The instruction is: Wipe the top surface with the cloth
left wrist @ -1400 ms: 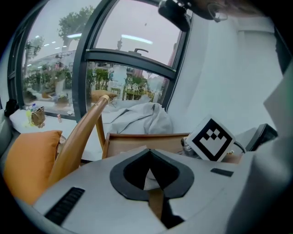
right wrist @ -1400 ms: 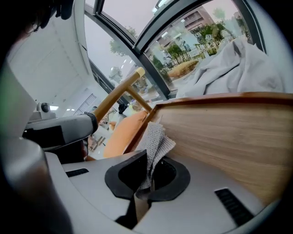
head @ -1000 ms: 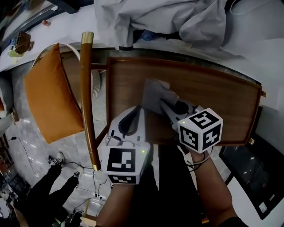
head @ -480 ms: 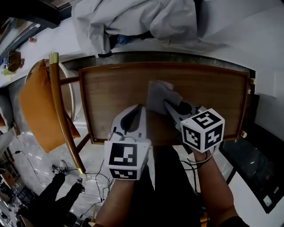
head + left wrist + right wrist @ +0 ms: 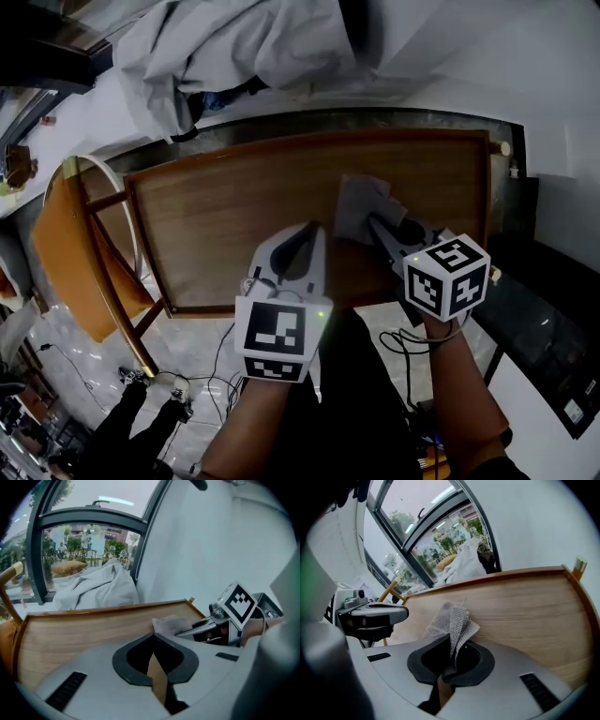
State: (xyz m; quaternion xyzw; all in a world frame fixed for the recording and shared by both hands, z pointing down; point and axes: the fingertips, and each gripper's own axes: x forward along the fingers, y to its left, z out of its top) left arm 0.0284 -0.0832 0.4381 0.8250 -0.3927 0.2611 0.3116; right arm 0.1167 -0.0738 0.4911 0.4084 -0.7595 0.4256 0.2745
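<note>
your right tool [image 5: 377, 223] is clamped on the grey cloth [image 5: 358, 200]: in the right gripper view the jaws of that tool [image 5: 452, 641] pinch a bunched fold of the cloth [image 5: 453, 617], and the rest of it fans out past the tips over the wood. in the head view the cloth sits on the table [image 5: 234, 216], a little toward 3 o'clock from the table's middle, with its loose end pointing to 12 o'clock. whether the whole cloth presses flat on the wood cannot be told.

your left tool [image 5: 311, 232] has its jaws together with nothing between them. in the left gripper view the tips of that tool [image 5: 152, 634] meet, and only a sliver of table [image 5: 70, 634] shows through the slit behind them. it hovers over the table's 6 o'clock edge, at 9 o'clock of the right tool and just beside it, apart from the cloth [image 5: 171, 623].

the table top is bare brown wood [image 5: 525, 611] with a raised rim. beyond its 12 o'clock edge lies a heap of pale grey fabric [image 5: 244, 47]. at 9 o'clock of the table stands a wooden chair [image 5: 103, 272] with an orange cushion [image 5: 61, 244].
</note>
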